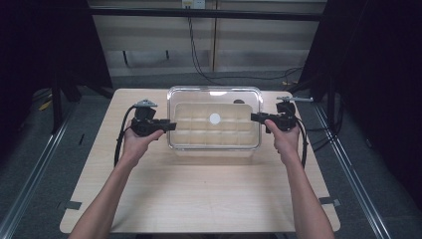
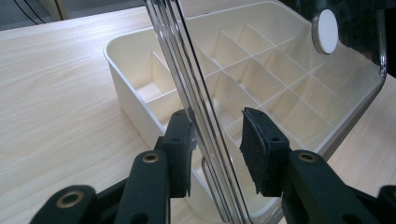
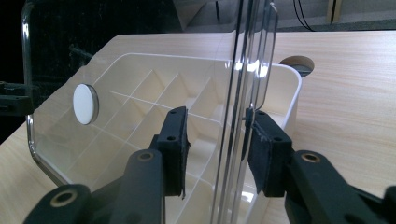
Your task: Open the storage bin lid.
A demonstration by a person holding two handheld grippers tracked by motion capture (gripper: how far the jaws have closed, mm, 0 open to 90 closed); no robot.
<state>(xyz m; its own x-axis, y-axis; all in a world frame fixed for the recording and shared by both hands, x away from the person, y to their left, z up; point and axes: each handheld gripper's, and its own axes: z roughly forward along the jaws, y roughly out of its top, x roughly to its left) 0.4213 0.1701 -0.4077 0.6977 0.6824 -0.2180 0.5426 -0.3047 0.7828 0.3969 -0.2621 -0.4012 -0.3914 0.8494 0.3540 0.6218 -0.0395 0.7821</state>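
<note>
Reaching in from the near edge of the wooden table (image 1: 199,199), the person's two forearms end in black grippers set at either short end of a clear lid (image 1: 215,119). The left gripper (image 1: 166,126) has the lid's left rim between its jaws: in the left gripper view one pad (image 2: 180,154) sits against the rim's outer face while the other pad (image 2: 259,149) stands a little off the clear panel (so not a firm clamp, as far as I can see). The right gripper (image 1: 256,118) straddles the right rim likewise, one pad (image 3: 259,149) touching the edge and the other (image 3: 175,149) apart from it. The lid, with a round white knob (image 1: 215,118) at its middle, lies over a cream divided organiser box (image 2: 140,88) standing at the table's far middle.
</note>
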